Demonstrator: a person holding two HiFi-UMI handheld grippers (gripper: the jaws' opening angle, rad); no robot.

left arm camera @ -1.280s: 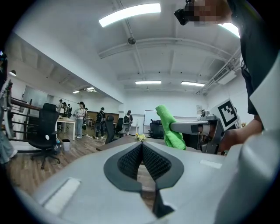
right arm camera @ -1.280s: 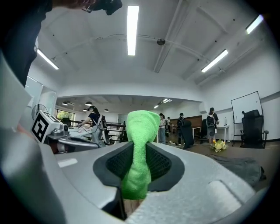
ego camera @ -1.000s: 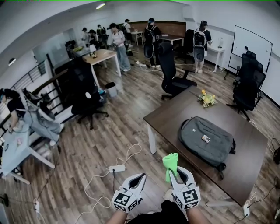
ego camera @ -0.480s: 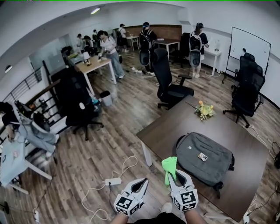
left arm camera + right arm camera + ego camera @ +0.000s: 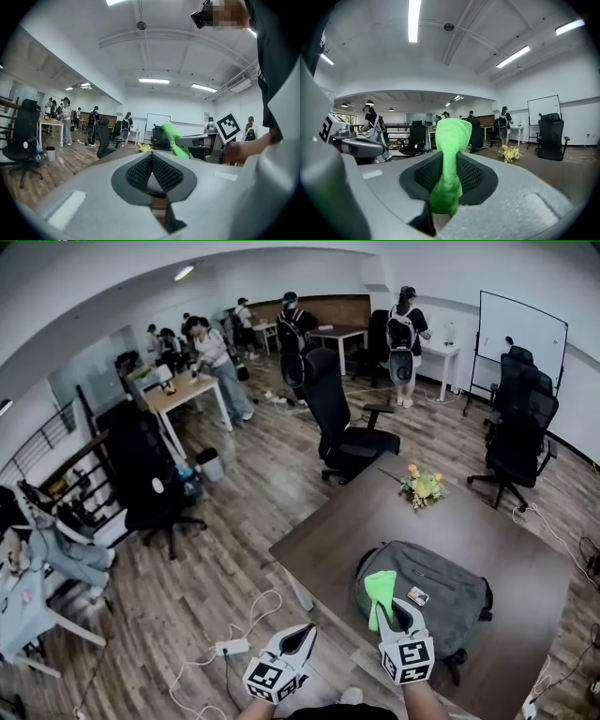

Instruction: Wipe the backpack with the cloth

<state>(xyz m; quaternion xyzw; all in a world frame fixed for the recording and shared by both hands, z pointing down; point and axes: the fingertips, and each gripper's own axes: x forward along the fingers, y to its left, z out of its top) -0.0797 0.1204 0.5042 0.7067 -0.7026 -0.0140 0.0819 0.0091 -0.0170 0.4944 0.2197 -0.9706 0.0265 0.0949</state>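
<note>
A grey backpack [image 5: 433,587] lies flat on the brown table [image 5: 347,521], near its front edge. My right gripper [image 5: 391,617] is shut on a green cloth [image 5: 381,594] that sticks up from its jaws, held just above the backpack's near left corner. In the right gripper view the cloth [image 5: 451,154] fills the gap between the pads of the right gripper [image 5: 449,176]. My left gripper [image 5: 298,638] hangs over the floor left of the table, jaws closed with nothing in them. In the left gripper view the left gripper [image 5: 152,169] is shut, and the cloth [image 5: 174,139] shows beyond it.
Yellow flowers [image 5: 420,485] lie on the table behind the backpack. Black office chairs [image 5: 343,423] stand beyond the table and at the right [image 5: 516,427]. A power strip with white cables [image 5: 231,647] lies on the wooden floor at the left. Several people stand at the back of the room.
The view has closed in on the table. My right gripper with the cloth has moved from over the floor to the backpack's near corner. The left gripper has kept its place.
</note>
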